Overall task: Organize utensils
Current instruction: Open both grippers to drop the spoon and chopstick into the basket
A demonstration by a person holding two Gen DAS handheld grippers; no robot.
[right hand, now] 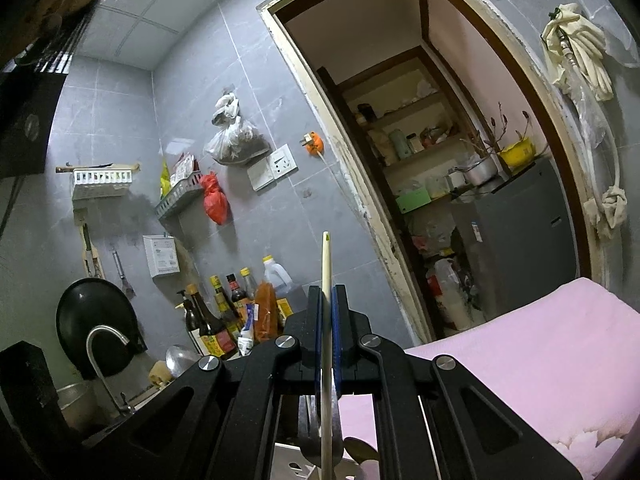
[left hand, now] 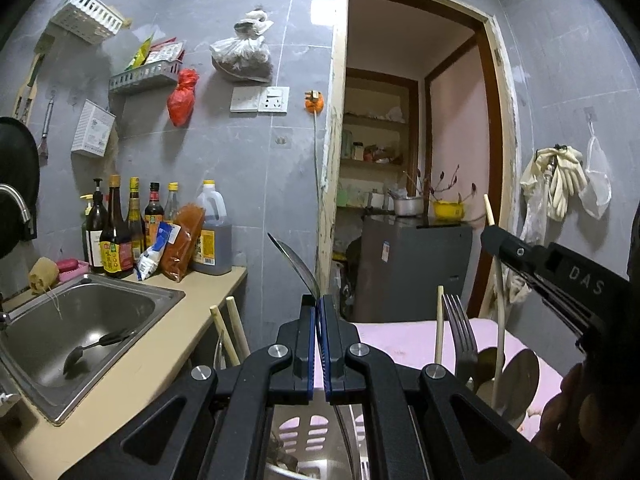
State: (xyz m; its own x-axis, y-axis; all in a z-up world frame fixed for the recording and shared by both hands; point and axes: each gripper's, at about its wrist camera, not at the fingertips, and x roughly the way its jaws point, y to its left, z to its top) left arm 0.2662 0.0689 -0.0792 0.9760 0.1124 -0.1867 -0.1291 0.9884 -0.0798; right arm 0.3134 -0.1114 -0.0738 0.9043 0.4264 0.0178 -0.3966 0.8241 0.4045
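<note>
My left gripper (left hand: 320,308) is shut on a metal spoon (left hand: 298,262) whose shiny bowl sticks up past the blue pads. Below it stands a white slotted utensil holder (left hand: 308,432) with a fork (left hand: 460,332), chopsticks (left hand: 232,332) and round spoons (left hand: 520,376) standing in it. My right gripper (left hand: 490,236) reaches in from the right, shut on a pale chopstick (left hand: 487,208). In the right wrist view that chopstick (right hand: 327,264) runs upright between the closed pads of the right gripper (right hand: 327,300), its lower end over the holder (right hand: 292,464).
A steel sink (left hand: 132,296) at the left holds a black ladle (left hand: 92,348). Sauce bottles (left hand: 116,232) crowd the counter's back. A pink cloth (right hand: 520,360) covers the surface to the right. A doorway leads to a grey fridge (left hand: 412,272). A black pan (right hand: 96,320) hangs by the tap.
</note>
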